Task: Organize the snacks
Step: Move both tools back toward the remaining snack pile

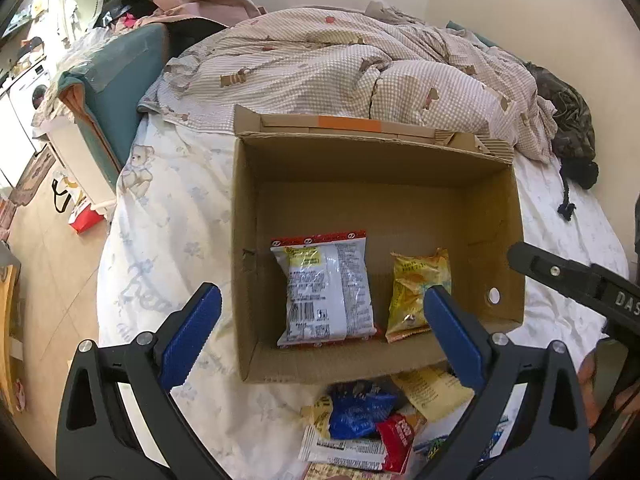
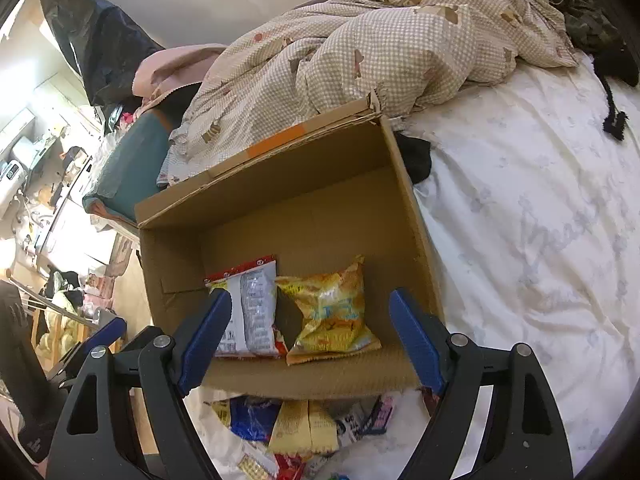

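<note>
Two snack packets, a white-and-red packet (image 1: 326, 288) and a yellow packet (image 1: 418, 292), lie side by side in the cardboard box (image 1: 244, 216) at frame centre on the bed (image 1: 160, 220). More snacks (image 1: 360, 428) lie heaped at the lower edge. Left tool (image 1: 322, 336) and right tool (image 2: 310, 338) both gape, empty.

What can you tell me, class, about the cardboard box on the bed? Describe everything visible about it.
The cardboard box is plain brown corrugated card, open at the top, its far flap folded back with an orange tape strip. It sits upright on the white bedsheet, its far edge against the checked duvet. Inside, near the front wall, lie a white-and-red snack packet and a yellow one, side by side. A round hole pierces one side wall.
</note>
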### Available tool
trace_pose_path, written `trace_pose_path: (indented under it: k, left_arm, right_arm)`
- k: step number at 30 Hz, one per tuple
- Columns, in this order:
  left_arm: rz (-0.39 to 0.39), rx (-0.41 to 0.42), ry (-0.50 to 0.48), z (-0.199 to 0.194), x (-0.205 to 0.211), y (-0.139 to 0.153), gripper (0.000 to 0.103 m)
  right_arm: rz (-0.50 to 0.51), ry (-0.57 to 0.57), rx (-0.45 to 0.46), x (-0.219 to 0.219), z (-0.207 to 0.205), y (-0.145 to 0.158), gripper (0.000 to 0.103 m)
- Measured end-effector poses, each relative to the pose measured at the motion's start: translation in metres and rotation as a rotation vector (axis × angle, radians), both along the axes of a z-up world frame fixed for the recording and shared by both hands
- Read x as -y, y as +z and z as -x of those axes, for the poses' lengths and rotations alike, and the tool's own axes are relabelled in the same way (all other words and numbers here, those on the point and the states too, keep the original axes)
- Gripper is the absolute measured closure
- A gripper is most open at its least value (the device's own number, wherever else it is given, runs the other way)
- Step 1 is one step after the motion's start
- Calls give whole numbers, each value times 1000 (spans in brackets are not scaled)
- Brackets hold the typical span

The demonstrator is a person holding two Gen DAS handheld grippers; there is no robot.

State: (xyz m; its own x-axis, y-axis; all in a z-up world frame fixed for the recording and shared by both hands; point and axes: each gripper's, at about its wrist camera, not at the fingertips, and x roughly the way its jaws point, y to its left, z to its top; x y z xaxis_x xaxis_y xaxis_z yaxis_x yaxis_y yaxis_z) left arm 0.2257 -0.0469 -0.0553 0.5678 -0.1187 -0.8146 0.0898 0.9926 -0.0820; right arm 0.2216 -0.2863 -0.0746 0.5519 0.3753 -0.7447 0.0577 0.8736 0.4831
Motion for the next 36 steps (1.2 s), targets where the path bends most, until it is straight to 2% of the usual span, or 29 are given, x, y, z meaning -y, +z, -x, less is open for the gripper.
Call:
trace_pose_path:
  k: [3,7,12,17,26,36]
  left_arm:
    - [7,4,7,8,-4,5,3]
    - [-34,6,-6,17,-4,8,3]
    - [-22,0,3,30,-10,9,3]
    - [-27,-25,9,48,-17,4,3]
    - [-13,-12,27,77,-29,9,3]
    - [-5,-29,55,107,-39,4,3]
  right_arm:
    - [-14,-4,5,2,12,6,19]
    - [13,24,22,-1,28,15,19]
    - [-14,37,-3,0,47,11,19]
    - [2,40,-2,0,64,13,19]
    - [-24,33,-23,6,89,10,19]
    - [-86,39,-103,8,117,-4,19]
